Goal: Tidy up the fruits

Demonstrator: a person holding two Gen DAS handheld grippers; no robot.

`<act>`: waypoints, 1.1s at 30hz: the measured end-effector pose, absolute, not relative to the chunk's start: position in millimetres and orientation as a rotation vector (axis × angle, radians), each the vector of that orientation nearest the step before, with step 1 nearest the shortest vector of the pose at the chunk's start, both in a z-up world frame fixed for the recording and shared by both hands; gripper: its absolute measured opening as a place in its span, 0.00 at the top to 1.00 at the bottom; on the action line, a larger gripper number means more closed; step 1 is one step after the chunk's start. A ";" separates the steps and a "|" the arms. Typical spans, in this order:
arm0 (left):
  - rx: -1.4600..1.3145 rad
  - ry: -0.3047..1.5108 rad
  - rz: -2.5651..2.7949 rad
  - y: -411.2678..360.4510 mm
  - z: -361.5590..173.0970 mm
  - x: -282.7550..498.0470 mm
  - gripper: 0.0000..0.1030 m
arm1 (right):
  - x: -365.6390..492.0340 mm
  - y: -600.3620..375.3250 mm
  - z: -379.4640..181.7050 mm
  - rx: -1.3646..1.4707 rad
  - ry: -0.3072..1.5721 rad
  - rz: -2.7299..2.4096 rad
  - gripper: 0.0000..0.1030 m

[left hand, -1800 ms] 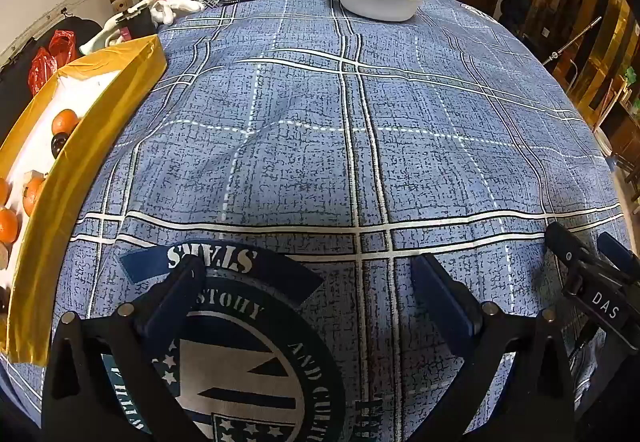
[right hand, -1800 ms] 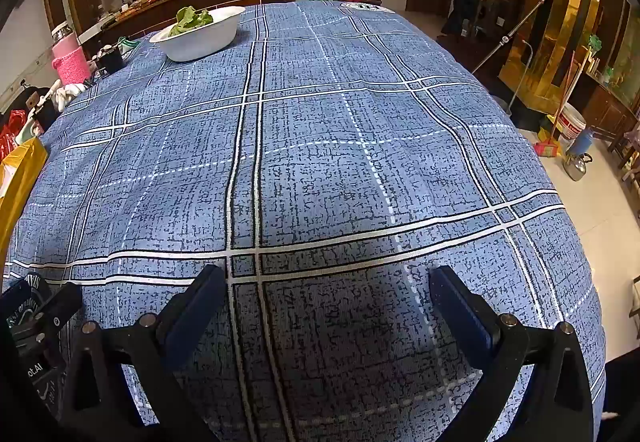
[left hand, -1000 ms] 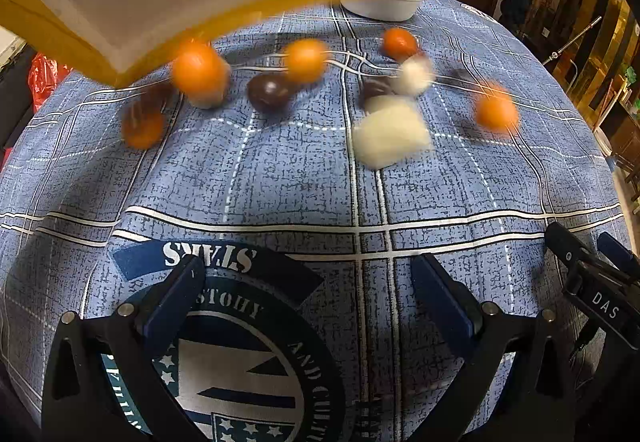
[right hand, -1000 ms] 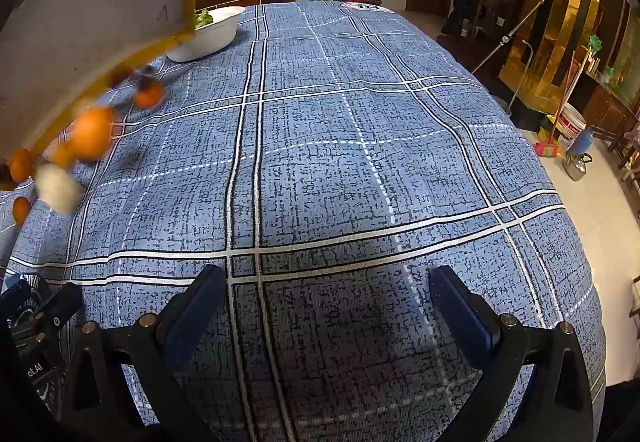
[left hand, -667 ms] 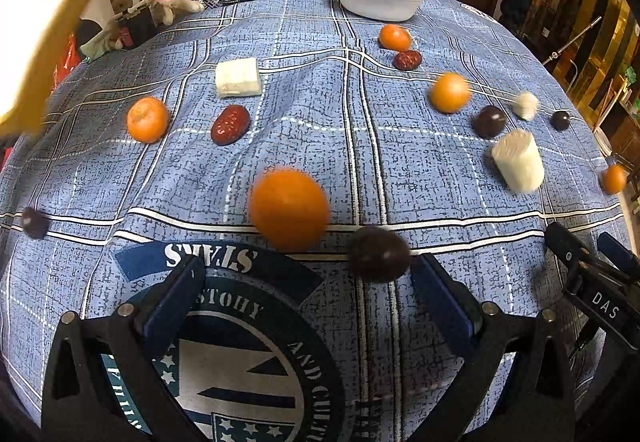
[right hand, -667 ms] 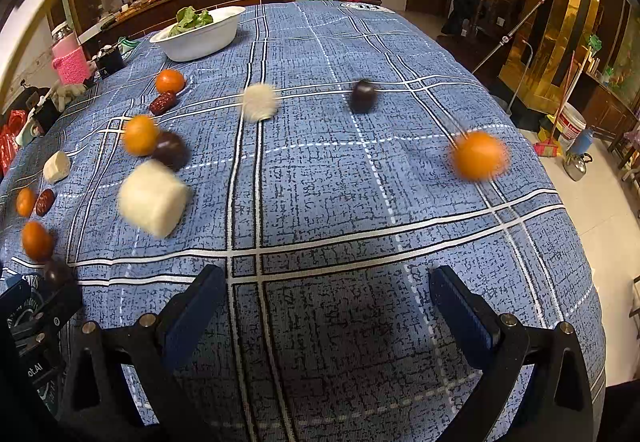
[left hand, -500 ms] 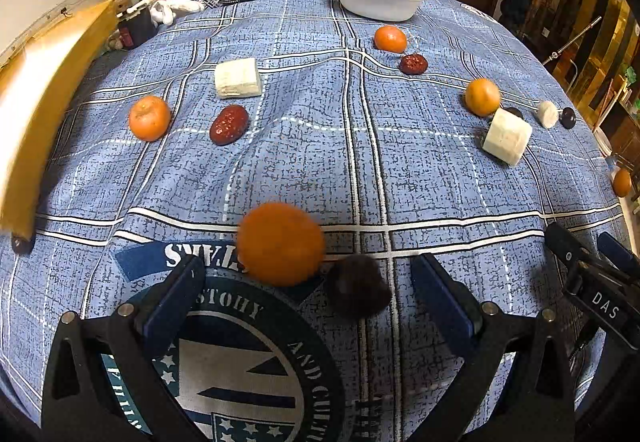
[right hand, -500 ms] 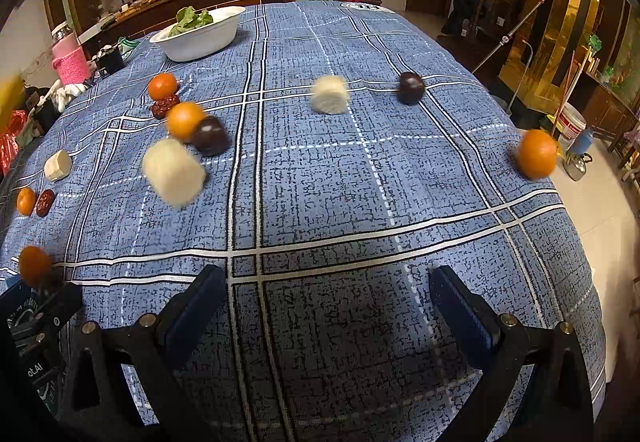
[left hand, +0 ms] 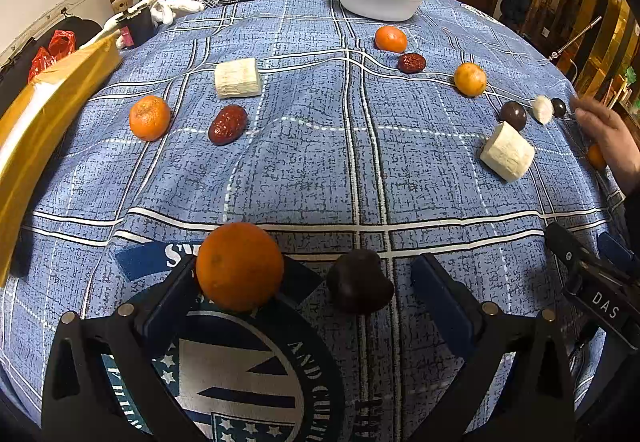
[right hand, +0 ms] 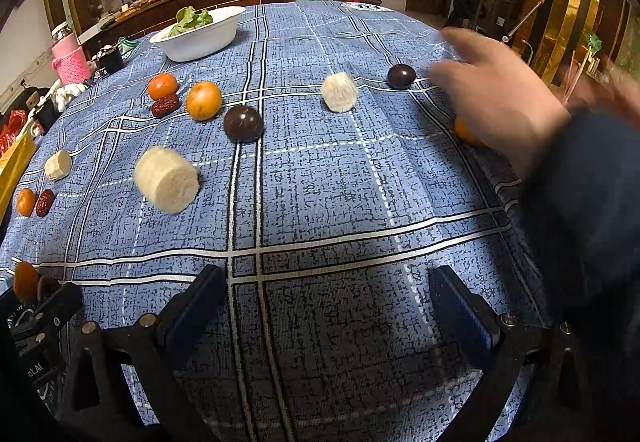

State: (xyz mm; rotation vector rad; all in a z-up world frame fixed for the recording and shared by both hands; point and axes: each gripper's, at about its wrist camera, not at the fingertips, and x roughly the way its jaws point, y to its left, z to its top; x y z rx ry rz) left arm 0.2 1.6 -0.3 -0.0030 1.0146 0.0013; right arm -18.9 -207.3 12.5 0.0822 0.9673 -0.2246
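Left wrist view: left gripper (left hand: 304, 296) low over the blue plaid tablecloth (left hand: 320, 169), jaws wide apart, gripping nothing; big orange (left hand: 239, 266) touching its left finger, dark round fruit (left hand: 359, 281) between the fingers. Right gripper (right hand: 326, 316) also spread wide, empty, bare cloth in front. Fruit scattered across the table: oranges, red dates, white chunks. Bare hand (right hand: 496, 93), blurred, over a small orange (right hand: 464, 131) nr the right edge. White bowl (right hand: 200, 37) w/ greens at the far side.
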 end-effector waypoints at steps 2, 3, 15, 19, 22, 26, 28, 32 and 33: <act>-0.003 1.014 0.001 1.7 -0.2 -0.1 0.00 | -18.4 -207.2 12.8 0.082 0.968 -0.225 0.00; -0.003 1.015 0.002 1.6 -0.1 0.0 0.00 | -18.3 -207.3 12.9 0.082 0.967 -0.225 0.00; -0.002 1.014 0.002 1.1 -0.1 -0.1 0.00 | -19.6 -205.9 11.1 0.081 0.967 -0.225 0.00; -0.002 1.014 0.002 1.0 -0.1 0.0 0.00 | -19.6 -206.1 11.1 0.081 0.967 -0.225 0.00; -0.002 1.014 0.002 0.8 -0.1 -0.1 0.00 | -19.7 -206.1 11.0 0.081 0.967 -0.225 0.00; -0.002 1.015 0.002 0.6 0.0 0.0 0.00 | -19.7 -206.1 10.8 0.081 0.967 -0.225 0.00; -0.002 1.014 0.002 0.6 0.0 -0.1 0.00 | -19.7 -206.5 10.9 0.082 0.967 -0.226 0.00; -0.002 1.014 0.002 0.6 -0.1 -0.1 0.00 | -19.6 -205.9 10.9 0.081 0.967 -0.226 0.00; -0.002 1.014 0.002 0.7 0.0 -0.1 0.00 | -19.6 -205.9 10.9 0.081 0.967 -0.226 0.00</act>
